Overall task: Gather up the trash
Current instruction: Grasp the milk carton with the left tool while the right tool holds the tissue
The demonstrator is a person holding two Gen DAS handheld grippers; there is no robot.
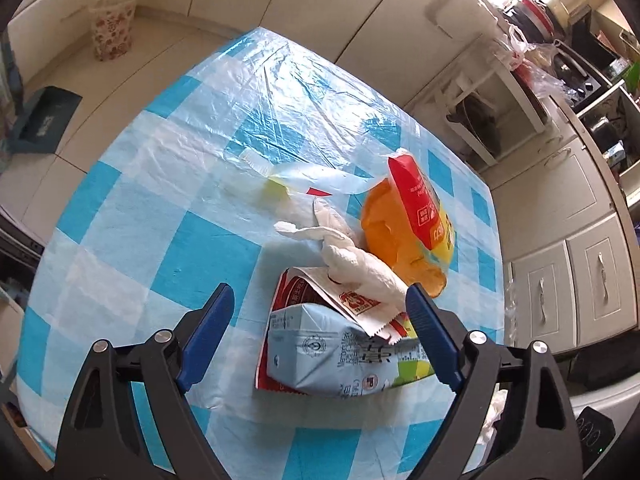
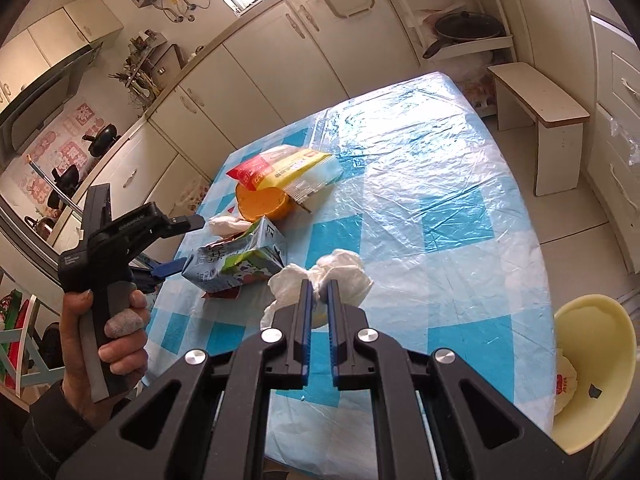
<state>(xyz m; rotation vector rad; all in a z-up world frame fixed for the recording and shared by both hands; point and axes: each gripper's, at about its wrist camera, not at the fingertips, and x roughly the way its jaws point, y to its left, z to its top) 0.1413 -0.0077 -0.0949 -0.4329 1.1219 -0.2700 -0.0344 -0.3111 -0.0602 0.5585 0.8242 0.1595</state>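
Right wrist view: a crumpled white tissue (image 2: 340, 276) is pinched between the blue pads of the right gripper (image 2: 319, 286), whose jaws are clenched on it near the middle of the frame, over the blue-and-white checked tablecloth (image 2: 440, 208). At about ten o'clock from the tissue lies a light-blue milk carton (image 2: 240, 260) on its side, with a red wrapper partly under it. Beyond it, toward eleven o'clock, an orange bowl-shaped peel or cup (image 2: 262, 202) sits under a red-and-yellow snack bag (image 2: 288, 170), and another white wad (image 2: 228, 224) rests between carton and bowl. At four o'clock, off the table edge, a pale yellow bin (image 2: 592, 364) holds a white bag with red print. At nine o'clock the left gripper (image 2: 186, 244) is held in a hand (image 2: 108, 340), its jaws spread either side of the carton's end.

Left wrist view: the left gripper (image 1: 320, 300) is released — its blue fingers (image 1: 210, 332) stand wide apart, straddling the carton (image 1: 340, 356) without clearly touching it. A twisted white tissue (image 1: 352, 260) lies across the carton's far end, at twelve o'clock, against the orange piece (image 1: 396, 240) and snack bag (image 1: 424, 208).
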